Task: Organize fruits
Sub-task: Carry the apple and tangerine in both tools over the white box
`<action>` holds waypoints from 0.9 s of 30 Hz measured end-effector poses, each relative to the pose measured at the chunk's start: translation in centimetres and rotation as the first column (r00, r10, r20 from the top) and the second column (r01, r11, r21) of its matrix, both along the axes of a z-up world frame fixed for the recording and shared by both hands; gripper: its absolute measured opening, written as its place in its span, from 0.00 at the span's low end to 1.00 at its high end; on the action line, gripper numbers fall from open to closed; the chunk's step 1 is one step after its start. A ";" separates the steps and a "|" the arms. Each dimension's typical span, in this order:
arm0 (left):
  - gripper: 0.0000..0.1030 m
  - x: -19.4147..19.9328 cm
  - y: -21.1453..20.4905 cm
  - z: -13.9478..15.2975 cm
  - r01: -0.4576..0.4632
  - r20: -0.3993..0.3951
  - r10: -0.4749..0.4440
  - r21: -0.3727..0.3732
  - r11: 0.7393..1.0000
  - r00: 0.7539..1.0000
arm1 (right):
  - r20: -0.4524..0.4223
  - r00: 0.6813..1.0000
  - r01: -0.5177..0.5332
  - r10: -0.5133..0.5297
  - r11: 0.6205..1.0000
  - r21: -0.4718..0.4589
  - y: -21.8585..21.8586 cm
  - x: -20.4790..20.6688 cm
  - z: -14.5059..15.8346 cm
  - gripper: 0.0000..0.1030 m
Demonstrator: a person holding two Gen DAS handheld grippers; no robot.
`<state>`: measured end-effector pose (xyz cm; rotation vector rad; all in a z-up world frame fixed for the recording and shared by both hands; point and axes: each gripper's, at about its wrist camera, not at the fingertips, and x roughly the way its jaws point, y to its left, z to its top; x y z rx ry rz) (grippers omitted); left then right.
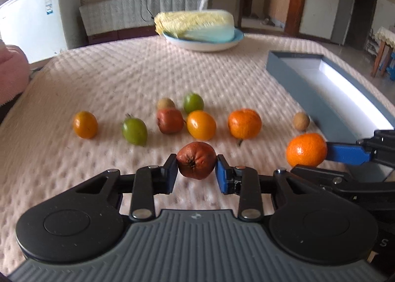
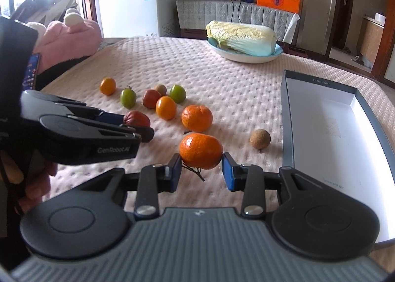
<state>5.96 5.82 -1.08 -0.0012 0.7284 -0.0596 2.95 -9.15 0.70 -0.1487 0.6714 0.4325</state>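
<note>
The left claw (image 1: 196, 167) pinches a wrinkled red fruit (image 1: 196, 163) between its pads, the right claw (image 2: 201, 162) a tangerine (image 2: 200, 150); lift both clear of the counter (image 1: 123, 79), then carry them gently to the open box (image 2: 328, 138) ahead-right.

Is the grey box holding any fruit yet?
Empty. The grey box shows only its bare white floor in both views; all the fruit is outside it.

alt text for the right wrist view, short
The right gripper clamps a mandarin on a quilted table; the left gripper holds a red-brown fruit. A gray box lies right.
</note>
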 end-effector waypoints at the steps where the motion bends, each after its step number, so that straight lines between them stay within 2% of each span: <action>1: 0.37 -0.1 0.2 0.3 -0.009 0.008 0.009 -0.007 1.000 1.000 | 0.007 1.000 0.000 0.000 1.000 0.005 0.0 0.0 0.1 0.37; 5: 0.37 -0.5 0.5 1.5 -0.024 0.036 0.025 -0.025 0.999 0.999 | 0.019 1.000 0.007 -0.007 1.000 0.017 -0.1 -0.1 0.4 0.37; 14: 0.37 -1.4 -0.8 3.3 0.005 0.081 -0.003 -0.026 1.000 0.997 | 0.050 0.999 0.005 -0.007 0.999 0.040 -0.7 -0.6 1.3 0.38; 27: 0.37 -1.2 -3.0 3.7 0.023 0.090 -0.021 -0.029 0.999 0.996 | 0.081 0.996 0.026 -0.031 0.998 0.063 -3.2 -1.3 2.4 0.37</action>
